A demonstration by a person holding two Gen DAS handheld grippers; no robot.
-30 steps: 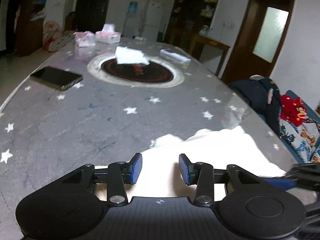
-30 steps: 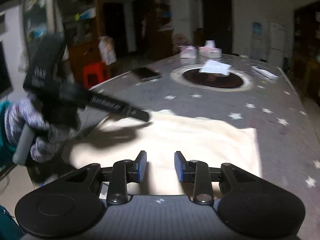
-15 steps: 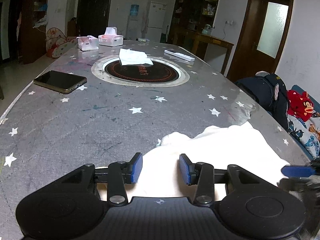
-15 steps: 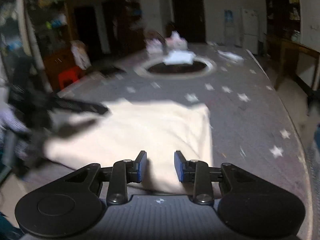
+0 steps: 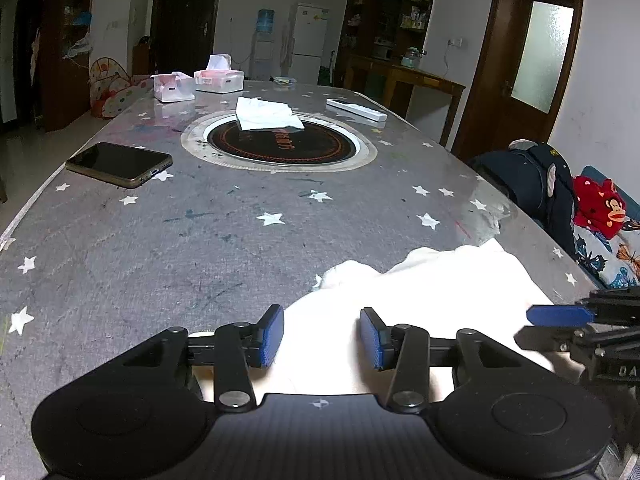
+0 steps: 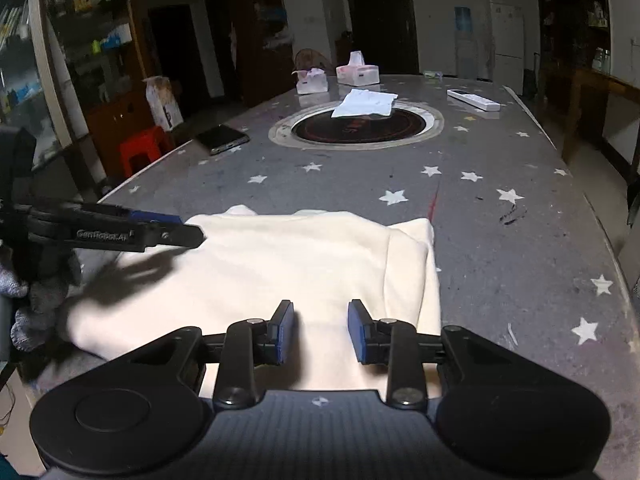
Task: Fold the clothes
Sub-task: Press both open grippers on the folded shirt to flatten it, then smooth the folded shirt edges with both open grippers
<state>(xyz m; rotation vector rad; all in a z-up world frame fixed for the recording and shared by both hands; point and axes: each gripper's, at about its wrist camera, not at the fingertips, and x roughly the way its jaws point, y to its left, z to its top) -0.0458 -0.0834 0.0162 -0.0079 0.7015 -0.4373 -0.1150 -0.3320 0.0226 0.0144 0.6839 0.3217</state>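
Left gripper (image 5: 321,334): matte black housing, ribbed centre panel, round disc either side, silver screws on the linkage arms, blue pads (image 5: 273,333). Right gripper (image 6: 320,331): same build. Seen side-on at 9 o'clock in right view, white "GenRobot.AI" lettering; grey knit glove (image 6: 30,306) on hand

Cream garment (image 6: 288,264) lies folded flat (right edge doubled over) on table.
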